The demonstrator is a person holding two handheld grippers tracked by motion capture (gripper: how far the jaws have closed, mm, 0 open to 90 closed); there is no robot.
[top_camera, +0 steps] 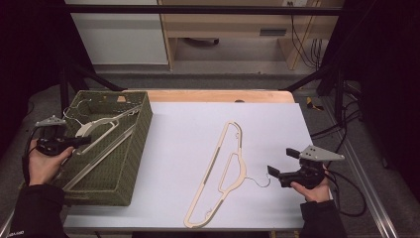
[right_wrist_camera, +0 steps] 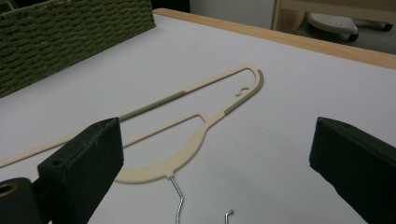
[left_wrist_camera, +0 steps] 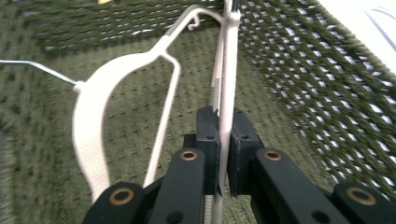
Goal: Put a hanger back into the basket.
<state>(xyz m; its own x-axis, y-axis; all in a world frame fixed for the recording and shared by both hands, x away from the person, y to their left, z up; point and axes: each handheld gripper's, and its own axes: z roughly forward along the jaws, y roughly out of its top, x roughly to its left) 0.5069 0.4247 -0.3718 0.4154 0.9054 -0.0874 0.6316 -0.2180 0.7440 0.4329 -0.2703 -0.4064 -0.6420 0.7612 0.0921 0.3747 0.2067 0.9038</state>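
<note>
A white plastic hanger with a wire hook leans inside the green woven basket at the table's left. My left gripper is shut on this hanger's thin bar, its pads pinching it from both sides. A second, cream hanger lies flat on the white table mat, its wire hook pointing right. My right gripper stands open just right of that hook, its jaws wide apart and holding nothing; in the right gripper view the cream hanger lies ahead between the jaws.
The white mat covers most of the table, with a wooden edge at the back. The basket wall rises at the left in the right gripper view. Black frame bars and cables run along the right side.
</note>
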